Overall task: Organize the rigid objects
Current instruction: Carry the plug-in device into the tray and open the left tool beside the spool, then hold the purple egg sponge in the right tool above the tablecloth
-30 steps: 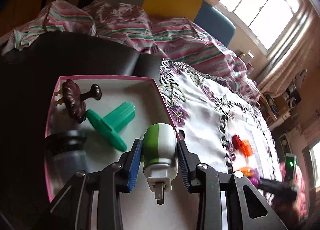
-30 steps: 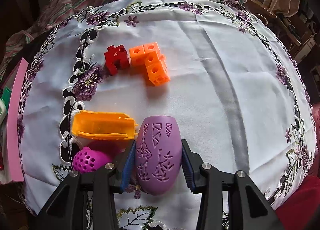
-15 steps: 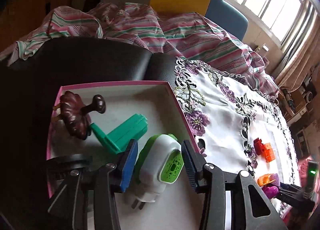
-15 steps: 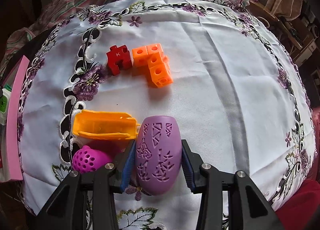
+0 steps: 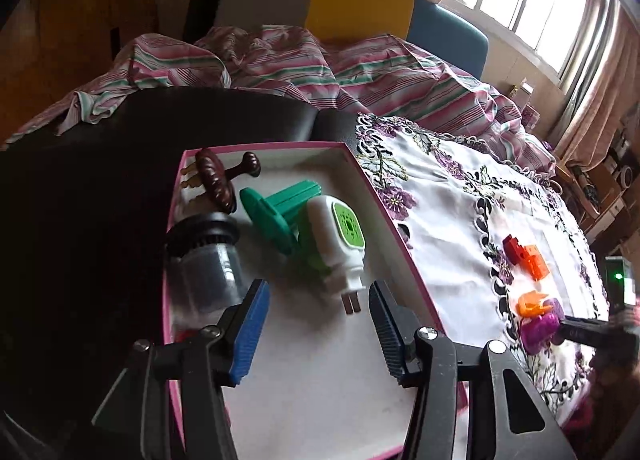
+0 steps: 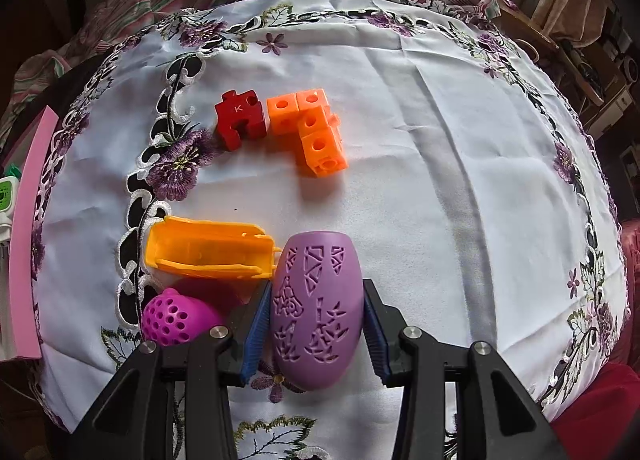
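A white and green plug-in device [image 5: 336, 244] lies in the pink-rimmed box [image 5: 396, 228], leaning on a green plastic part [image 5: 276, 212]. My left gripper [image 5: 316, 324] hangs just in front of its prongs, jaws opening, nothing between them. A dark brown knob [image 5: 216, 180] and a black-capped jar [image 5: 208, 260] also lie in the box. My right gripper [image 6: 314, 324] is shut on a purple carved egg-shaped shell [image 6: 316, 312] over the white tablecloth [image 6: 440, 164]. Beside it lie an orange tray piece [image 6: 208, 250] and a magenta perforated ball [image 6: 176, 318].
A red puzzle block [image 6: 240, 118] and joined orange cubes [image 6: 312, 128] lie farther back on the cloth. The box's pink wall [image 6: 28, 228] stands at the cloth's left edge. A striped blanket [image 5: 320, 68] and black cushion [image 5: 160, 120] lie behind.
My left gripper let go of the plug-in device, which now lies in the box, and drew back with its jaws wider. The right gripper and purple shell have stayed put.
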Motion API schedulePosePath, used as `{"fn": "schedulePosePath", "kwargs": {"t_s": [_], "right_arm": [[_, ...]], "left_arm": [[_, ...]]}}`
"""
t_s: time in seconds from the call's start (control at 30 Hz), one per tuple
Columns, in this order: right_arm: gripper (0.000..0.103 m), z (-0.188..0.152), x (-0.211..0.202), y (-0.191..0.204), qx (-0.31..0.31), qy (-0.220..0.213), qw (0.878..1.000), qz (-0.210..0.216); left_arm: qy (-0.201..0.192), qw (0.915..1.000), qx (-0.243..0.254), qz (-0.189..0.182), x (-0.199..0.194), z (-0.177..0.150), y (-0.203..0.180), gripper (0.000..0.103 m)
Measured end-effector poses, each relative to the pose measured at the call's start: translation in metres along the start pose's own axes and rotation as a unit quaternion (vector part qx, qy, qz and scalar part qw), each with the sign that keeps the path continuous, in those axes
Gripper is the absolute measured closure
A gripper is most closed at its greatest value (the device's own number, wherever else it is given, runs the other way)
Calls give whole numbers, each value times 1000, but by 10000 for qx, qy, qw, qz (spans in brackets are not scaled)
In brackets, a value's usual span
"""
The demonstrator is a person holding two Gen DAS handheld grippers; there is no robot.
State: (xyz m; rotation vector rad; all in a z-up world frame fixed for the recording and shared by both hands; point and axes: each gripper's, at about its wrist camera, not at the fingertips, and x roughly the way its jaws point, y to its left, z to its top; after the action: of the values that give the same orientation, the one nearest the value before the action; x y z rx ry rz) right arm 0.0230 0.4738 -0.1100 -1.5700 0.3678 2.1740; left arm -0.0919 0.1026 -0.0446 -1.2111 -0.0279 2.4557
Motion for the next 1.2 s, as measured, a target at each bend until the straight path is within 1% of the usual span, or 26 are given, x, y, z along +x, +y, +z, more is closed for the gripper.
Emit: {"fn": "schedulePosePath", "kwargs": {"t_s": [0.17, 0.33, 0.6, 0.8, 1.2], "right_arm": [[60, -2, -2, 4, -22, -13, 10000, -17], [60, 2, 2, 3, -36, -20, 10000, -27], [60, 3, 2, 4, -75, -30, 10000, -58], [60, 3, 1, 4, -76, -41, 9999, -61], [60, 3, -3, 2, -40, -107, 9999, -71]], "left_arm": [[-15, 9998, 113, 132, -15, -17, -3, 48], [8, 9999, 88, 148, -25, -27, -2, 48], [91, 9997, 43, 229, -30, -40, 3, 47], [146, 9996, 1, 221, -31, -44, 6, 47], [98, 9995, -53, 310, -39, -47, 12, 47]]}}
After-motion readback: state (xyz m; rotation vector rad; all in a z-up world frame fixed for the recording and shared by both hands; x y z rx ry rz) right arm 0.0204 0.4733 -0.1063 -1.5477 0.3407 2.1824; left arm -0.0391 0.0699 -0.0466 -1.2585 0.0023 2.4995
